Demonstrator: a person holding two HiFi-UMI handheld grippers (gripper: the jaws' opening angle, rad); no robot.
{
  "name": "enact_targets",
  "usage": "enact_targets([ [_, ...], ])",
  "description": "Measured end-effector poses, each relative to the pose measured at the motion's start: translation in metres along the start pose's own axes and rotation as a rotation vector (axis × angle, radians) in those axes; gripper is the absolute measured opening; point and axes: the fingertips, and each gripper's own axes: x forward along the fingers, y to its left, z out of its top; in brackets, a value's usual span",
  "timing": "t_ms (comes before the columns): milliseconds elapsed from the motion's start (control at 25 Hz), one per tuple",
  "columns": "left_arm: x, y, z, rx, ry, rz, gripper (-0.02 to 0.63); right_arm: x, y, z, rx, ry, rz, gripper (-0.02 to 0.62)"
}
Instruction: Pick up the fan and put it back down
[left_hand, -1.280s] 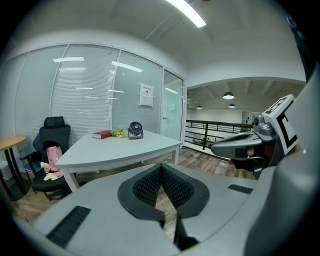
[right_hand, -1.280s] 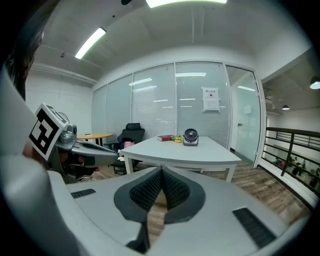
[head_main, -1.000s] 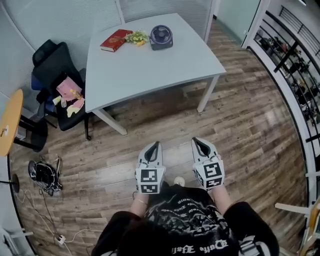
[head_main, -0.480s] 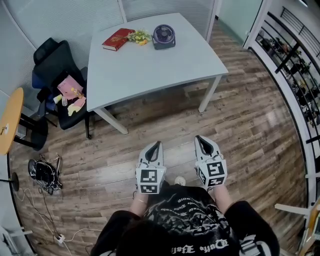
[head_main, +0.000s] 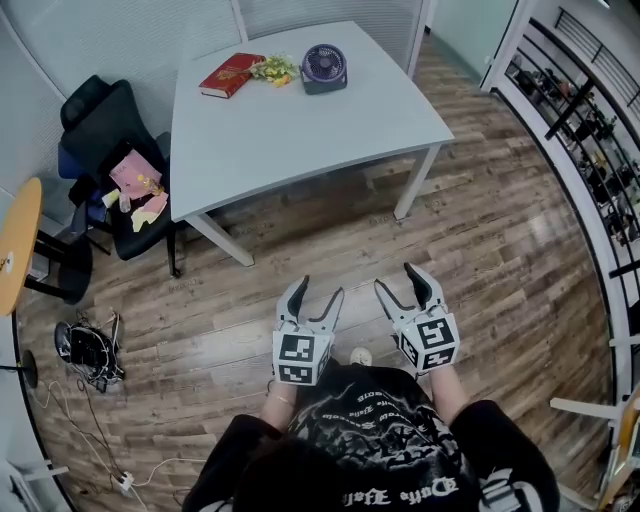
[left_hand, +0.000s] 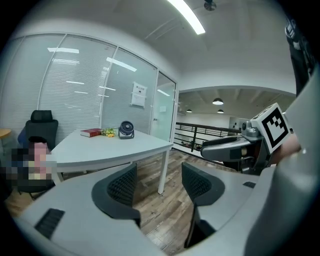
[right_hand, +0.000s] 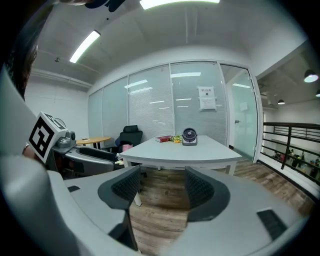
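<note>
A small dark round fan (head_main: 324, 68) stands upright at the far edge of the grey table (head_main: 300, 130); it also shows as the fan (left_hand: 126, 130) and the fan (right_hand: 189, 136) in the gripper views. My left gripper (head_main: 312, 296) and right gripper (head_main: 399, 282) hang side by side over the wooden floor, well short of the table. The jaws of both are opening, and nothing lies between them. They point towards the table.
A red book (head_main: 232, 74) and yellow flowers (head_main: 272, 70) lie left of the fan. A black office chair (head_main: 108, 150) with pink items stands left of the table. A round wooden table (head_main: 18, 240), cables (head_main: 90, 350) on the floor and a railing (head_main: 590, 130) border the room.
Both grippers' jaws, shut together in the earlier frames, now stand spread apart. The hands have stayed roughly where they were.
</note>
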Motion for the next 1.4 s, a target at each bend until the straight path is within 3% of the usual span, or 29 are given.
enact_targets([
  [360, -0.001, 0.022, -0.003, -0.019, -0.005, -0.045, 0.302, 0.010, 0.011, -0.002, 0.019, 0.003, -0.045, 0.285],
  [680, 0.001, 0.044, -0.006, 0.016, 0.005, -0.085, 0.302, 0.031, 0.028, -0.003, 0.053, -0.007, -0.065, 0.284],
  [920, 0.000, 0.054, -0.015, 0.005, 0.024, -0.085, 0.302, 0.041, 0.045, -0.025, 0.037, 0.080, -0.039, 0.261],
  [1400, 0.064, 0.039, 0.002, -0.014, 0.027, -0.061, 0.302, 0.066, -0.026, -0.013, 0.026, 0.078, -0.035, 0.261],
])
